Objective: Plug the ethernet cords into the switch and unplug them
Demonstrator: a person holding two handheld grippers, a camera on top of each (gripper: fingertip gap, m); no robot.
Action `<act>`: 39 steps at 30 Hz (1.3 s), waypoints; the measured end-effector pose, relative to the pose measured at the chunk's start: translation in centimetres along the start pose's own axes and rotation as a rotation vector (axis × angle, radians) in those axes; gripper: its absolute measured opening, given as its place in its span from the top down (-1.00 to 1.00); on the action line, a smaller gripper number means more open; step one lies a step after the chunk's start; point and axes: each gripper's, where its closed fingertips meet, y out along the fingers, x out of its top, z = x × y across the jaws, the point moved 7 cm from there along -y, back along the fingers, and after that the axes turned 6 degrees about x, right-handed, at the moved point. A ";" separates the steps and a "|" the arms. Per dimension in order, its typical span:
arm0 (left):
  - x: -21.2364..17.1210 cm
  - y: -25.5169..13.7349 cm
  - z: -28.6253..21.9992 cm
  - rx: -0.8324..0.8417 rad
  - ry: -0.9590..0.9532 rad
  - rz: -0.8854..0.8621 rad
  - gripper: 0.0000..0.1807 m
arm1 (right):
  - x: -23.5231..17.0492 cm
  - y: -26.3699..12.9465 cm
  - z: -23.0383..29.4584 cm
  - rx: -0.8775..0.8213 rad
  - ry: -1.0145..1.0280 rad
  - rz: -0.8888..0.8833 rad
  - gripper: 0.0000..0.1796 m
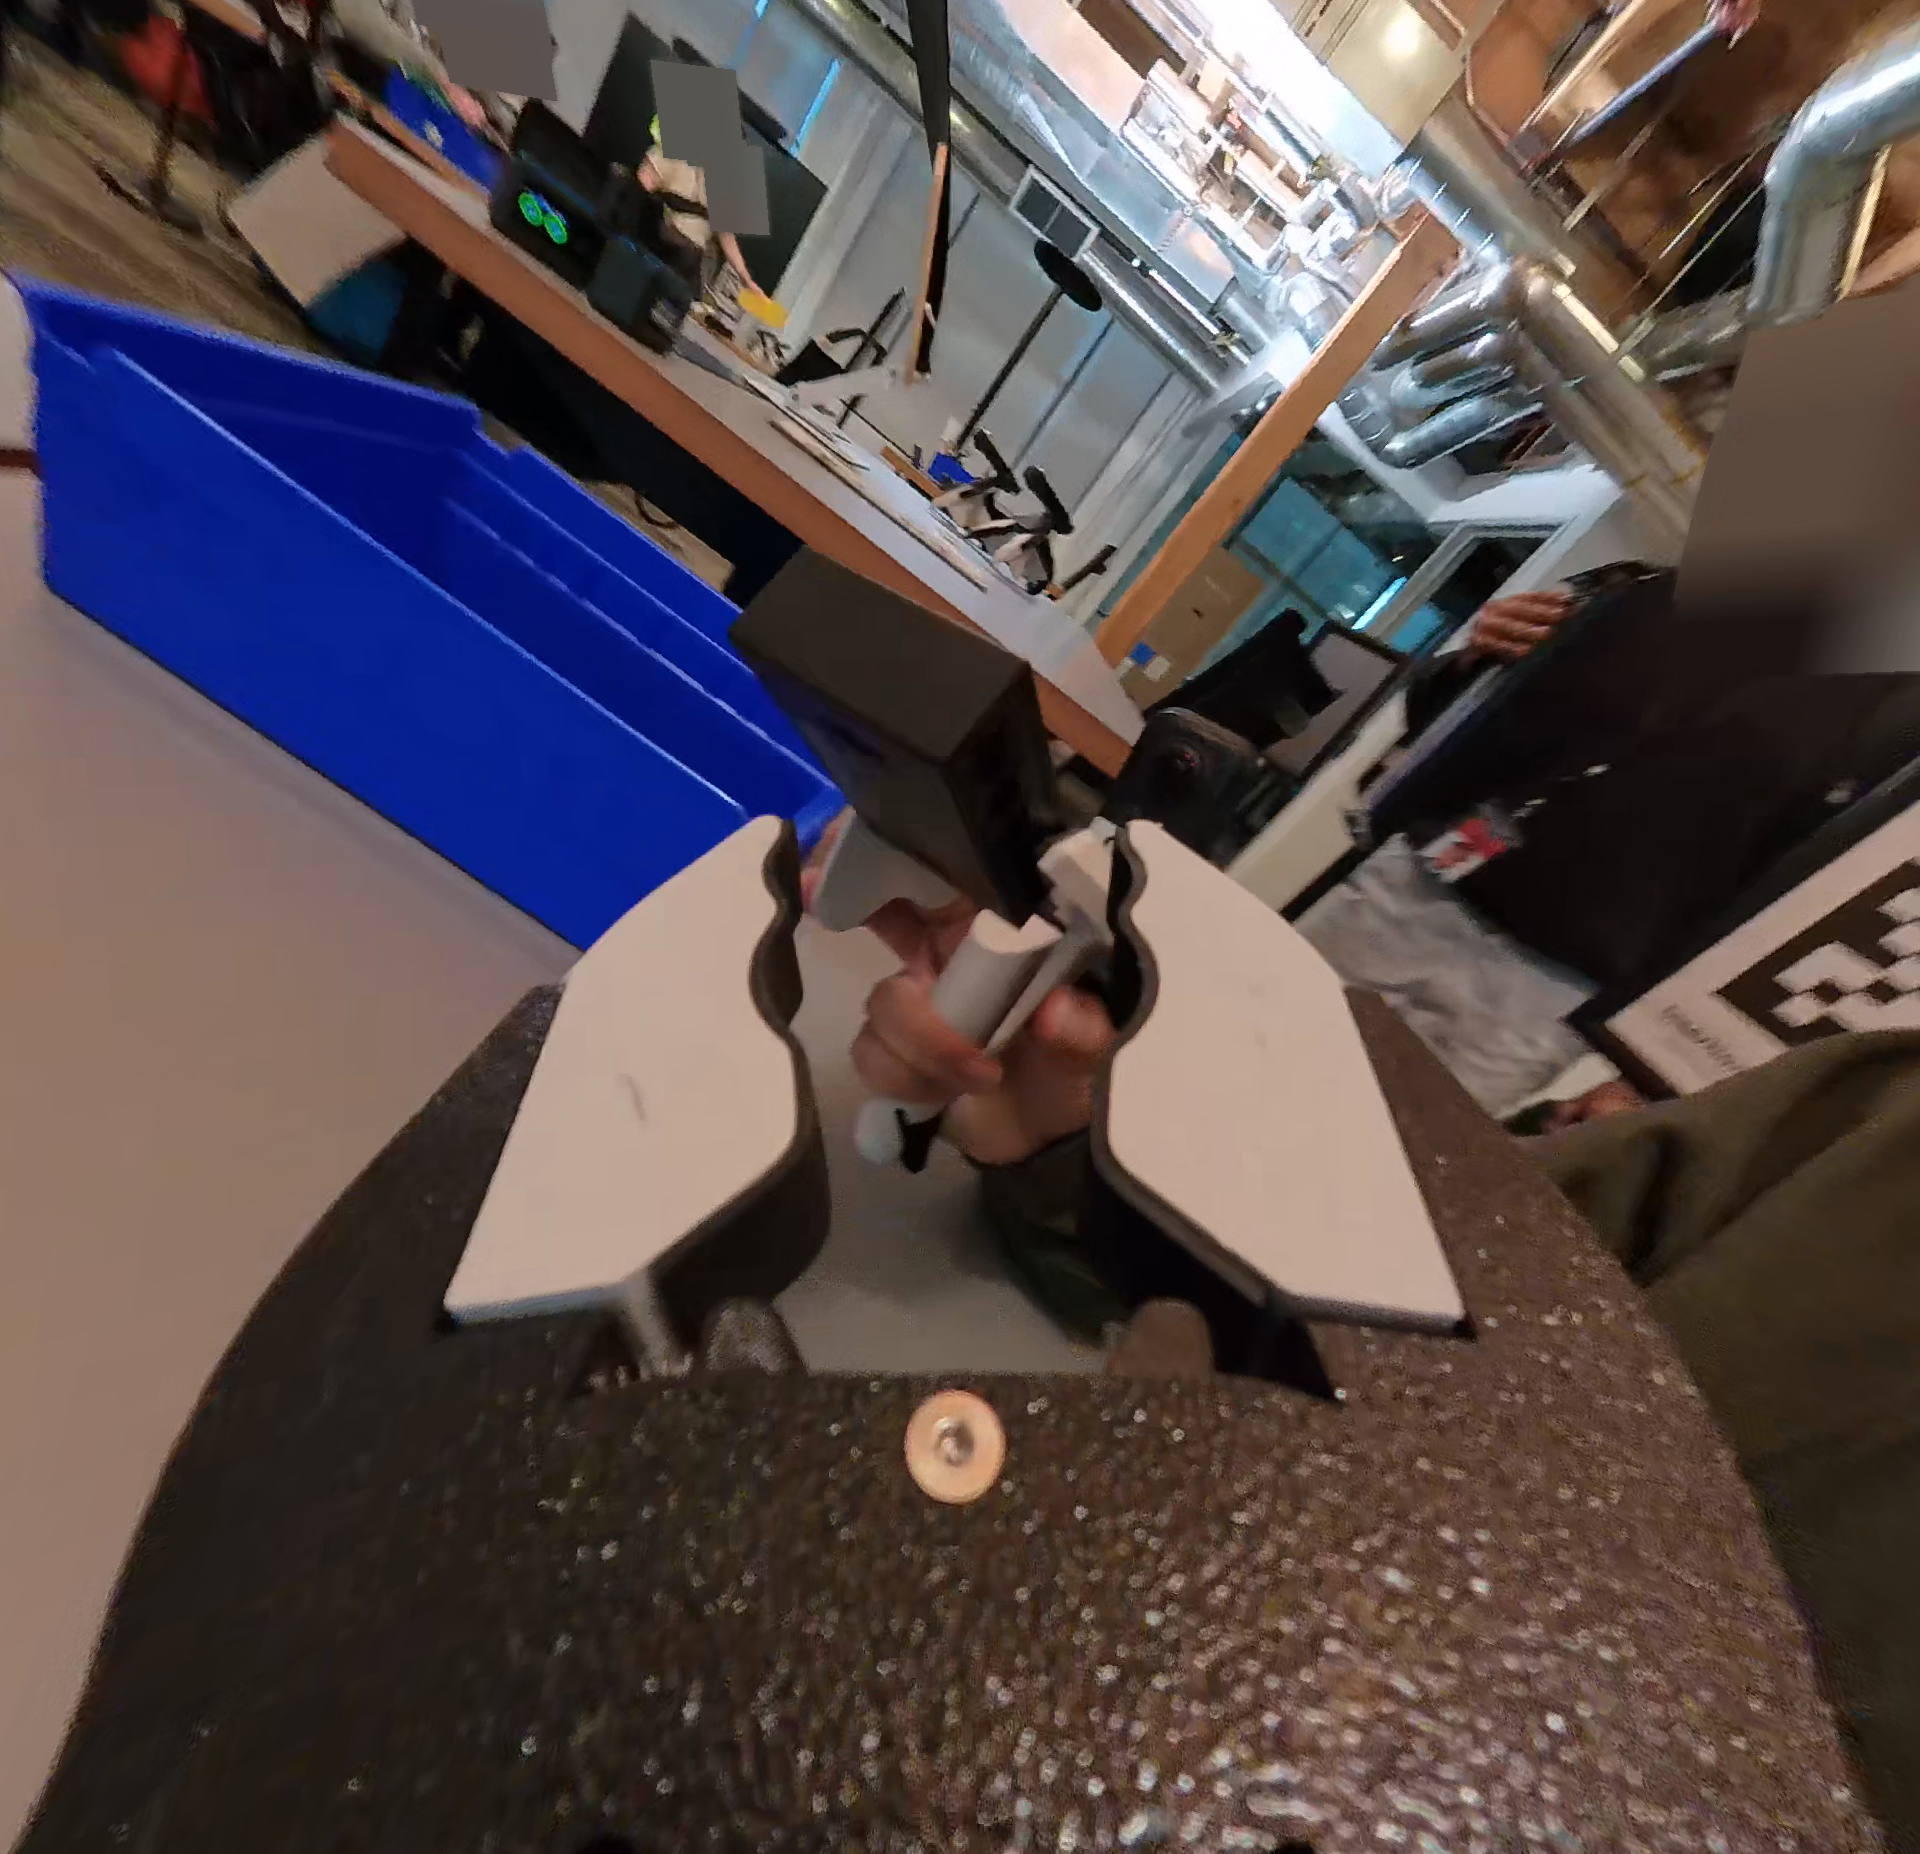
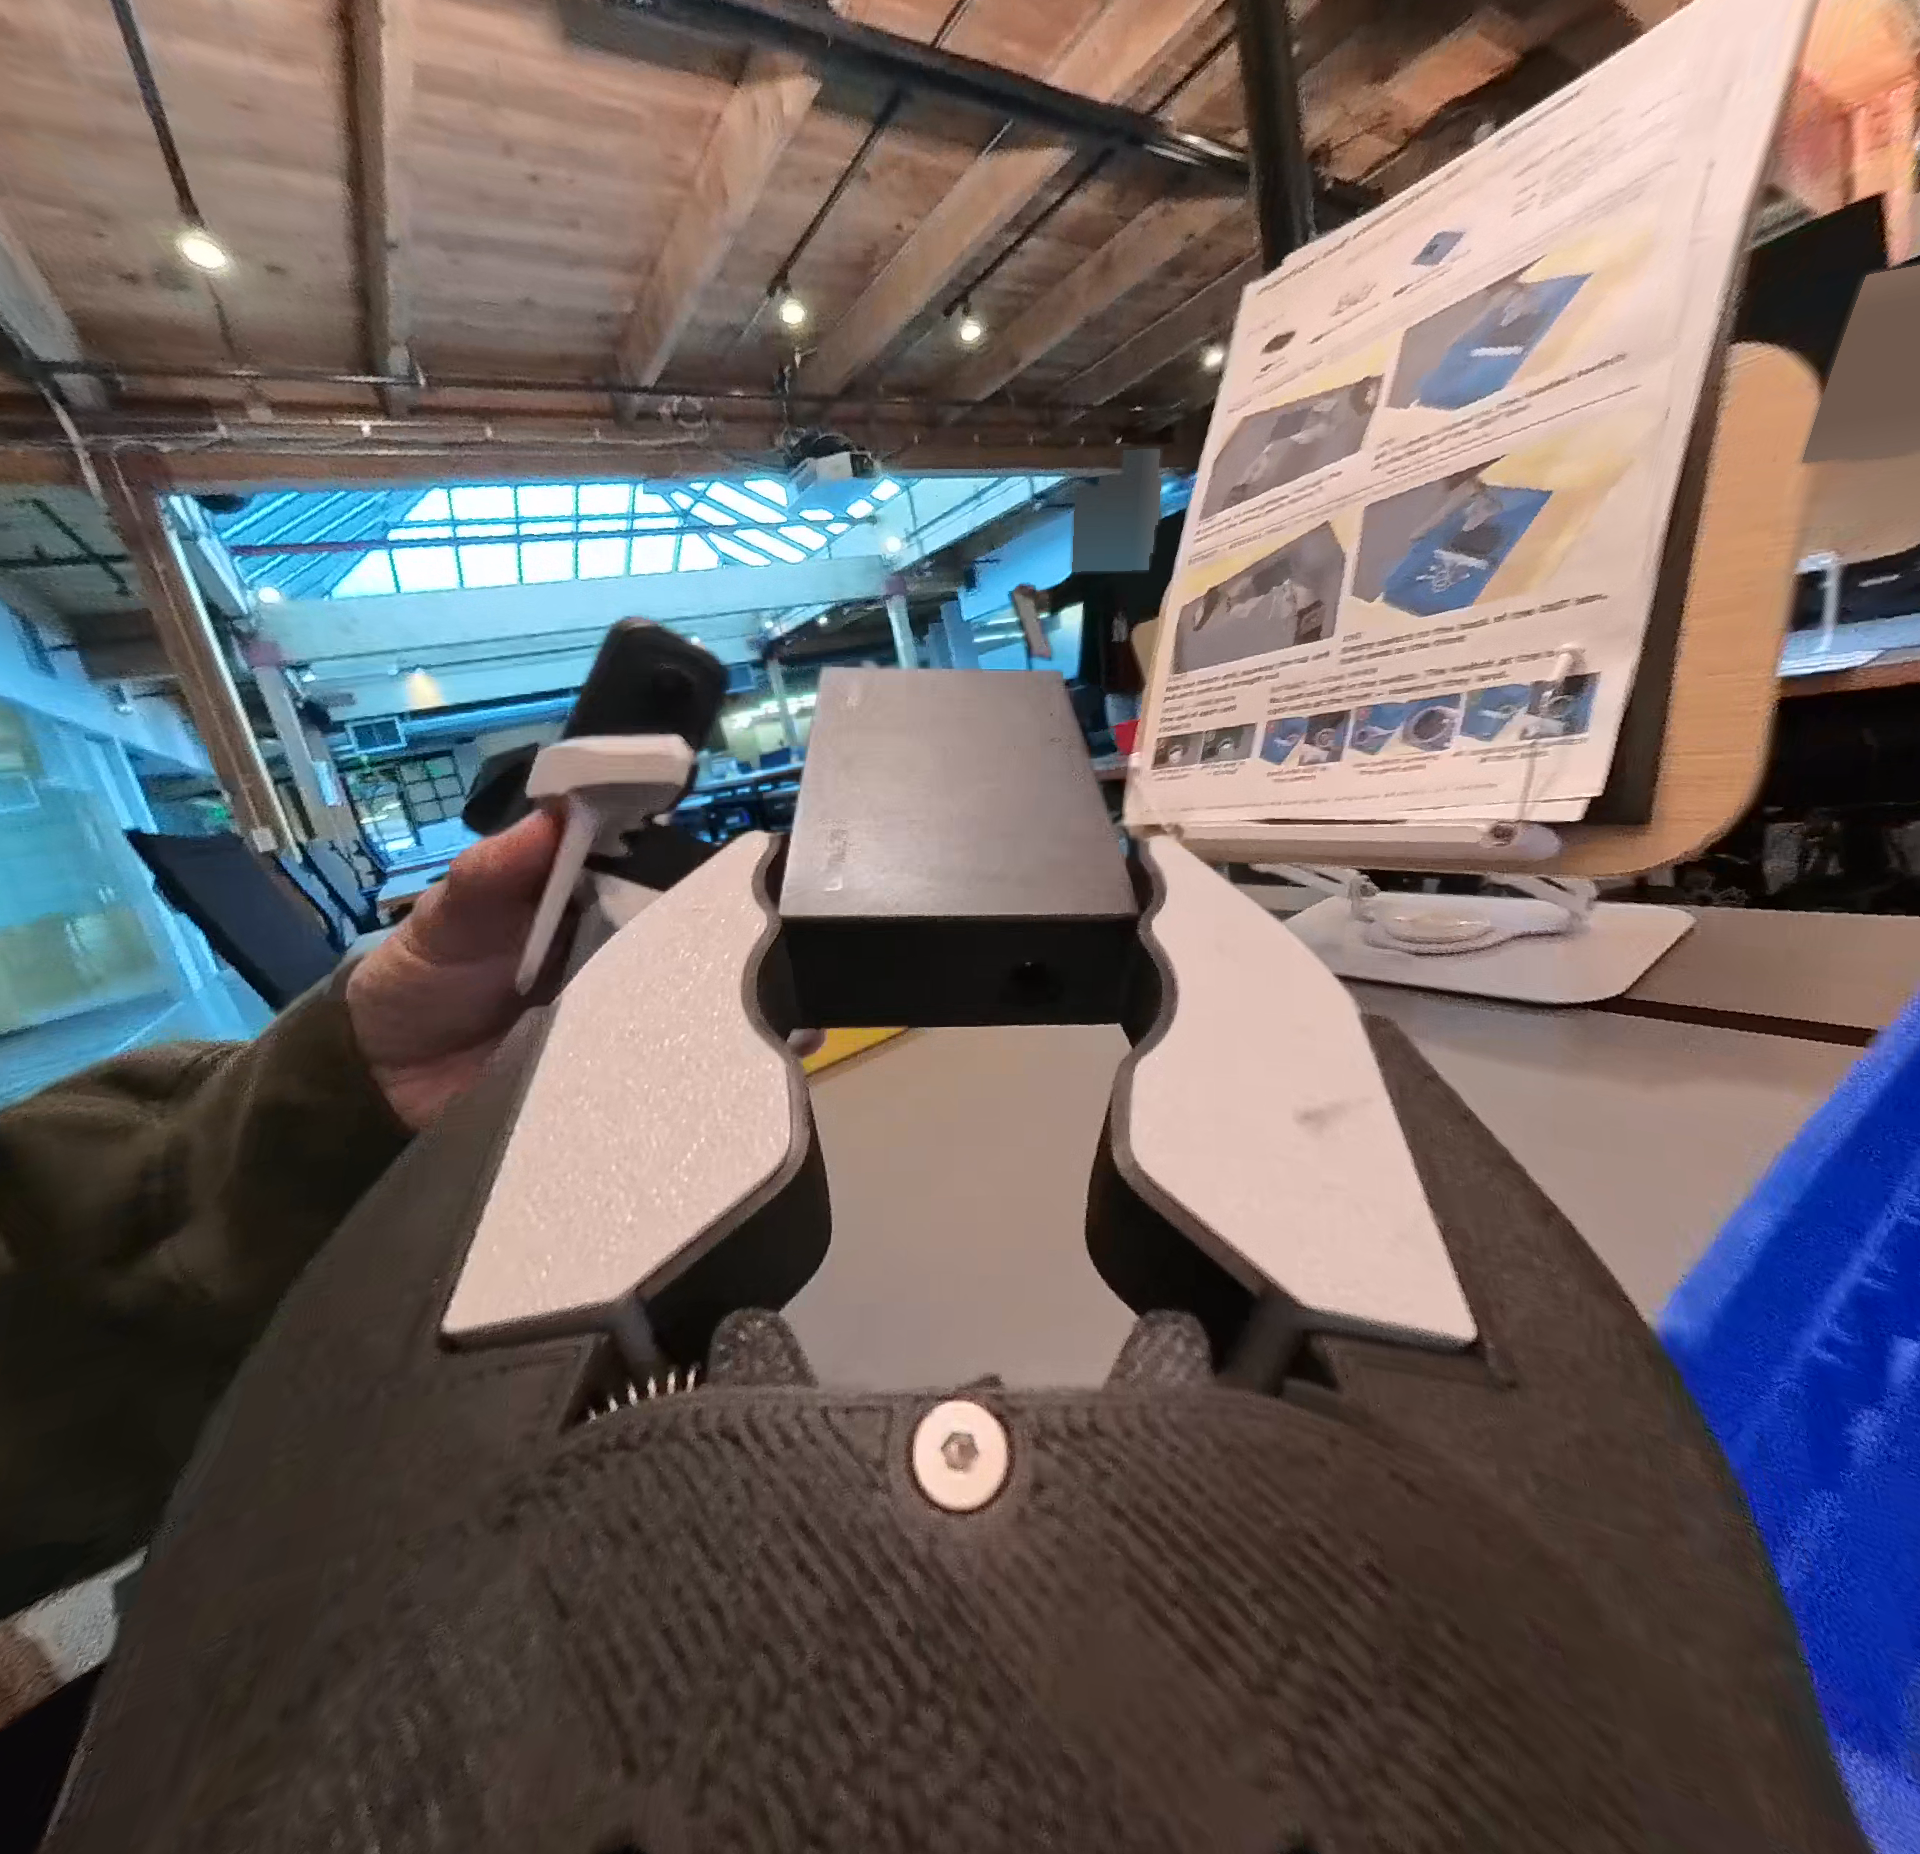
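The right gripper holds the black switch up in the air, above the tabletop. Its fingers are clamped on the two long sides of the box, w/ one short end facing the camera. That end has a small round hole.

The left gripper has its fingers spread apart w/ nothing between them. Past them the switch shows again, near a blue bin.

No cords show in either view.

The switch looks hard & stiff, prob. light, w/ smooth sides that could slip. Holding it by the long sides is good: that should keep the plug side free. Which side has the plug holes, I can't tell.
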 end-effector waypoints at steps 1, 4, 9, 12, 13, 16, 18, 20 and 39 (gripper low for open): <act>0.0 -0.3 0.2 0.020 0.038 -0.011 0.38 | 0.2 -0.3 -0.3 -0.006 -0.001 -0.004 0.31; -0.3 -1.7 1.2 0.075 0.096 -0.028 0.41 | 0.7 -1.2 -1.4 -0.046 -0.037 0.007 0.31; -1.1 -3.6 3.0 0.178 0.207 0.042 0.44 | 0.8 -0.9 -3.0 -0.086 -0.044 0.001 0.31; -0.5 -4.0 3.2 0.181 0.260 0.039 0.44 | 1.0 -0.2 -3.8 -0.076 -0.040 -0.007 0.31; -0.3 -4.1 3.2 0.176 0.269 0.042 0.43 | 1.2 0.0 -4.1 -0.083 -0.038 -0.020 0.31; 0.0 -4.2 3.8 0.148 0.299 0.067 0.41 | 1.7 0.2 -4.7 -0.116 -0.020 -0.034 0.31; -0.1 -4.3 4.6 0.142 0.325 0.088 0.41 | 1.9 0.1 -5.1 -0.155 -0.008 -0.036 0.31; -0.1 -4.5 5.2 0.153 0.330 0.092 0.39 | 1.9 -0.4 -5.3 -0.172 0.015 -0.045 0.31; -4.9 -11.5 0.5 0.277 0.135 0.111 0.39 | -1.4 1.0 -1.0 -0.148 0.159 -0.015 0.31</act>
